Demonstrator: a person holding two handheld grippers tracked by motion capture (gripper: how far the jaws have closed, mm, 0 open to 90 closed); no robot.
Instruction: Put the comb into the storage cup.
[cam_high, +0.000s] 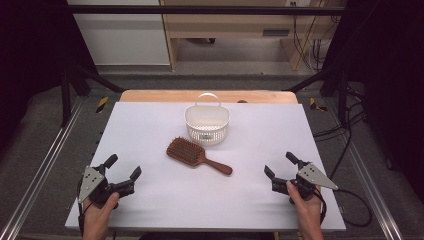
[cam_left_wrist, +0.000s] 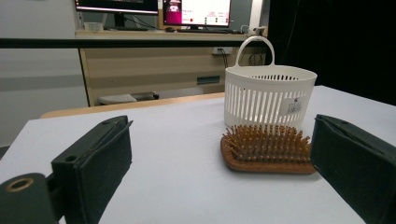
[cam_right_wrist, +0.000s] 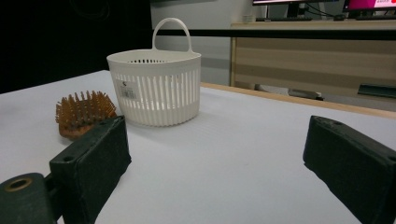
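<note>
Your left gripper (cam_high: 123, 173) sits at the lower left of the high view, jaws spread wide, nothing between them. Your right gripper (cam_high: 280, 165) sits at the lower right, jaws likewise apart and empty. Both rest low over the white table (cam_high: 150, 130), well apart from each other.

The wooden hairbrush (cam_high: 196, 155) lies at the centre of the high view, bristles up, head toward upper left, handle running to lower right. Just above it in the frame stands the white slatted basket (cam_high: 207, 123), upright, handle at its far rim. Brush head and basket are near but apart. Open tabletop lies between each gripper and the brush.

In the left gripper view the brush head (cam_left_wrist: 267, 149) shows right of centre, close against the inner edge of the right-hand jaw, with the basket (cam_left_wrist: 268, 95) directly behind it. The handle is not shown there.

In the right gripper view the brush (cam_right_wrist: 84, 114) sits at mid left, partly hidden behind the left-hand jaw; the basket (cam_right_wrist: 156, 88) stands to its right. A label shows on the basket wall in both gripper views. A wooden desk with monitors (cam_left_wrist: 196, 11) fills the background.
</note>
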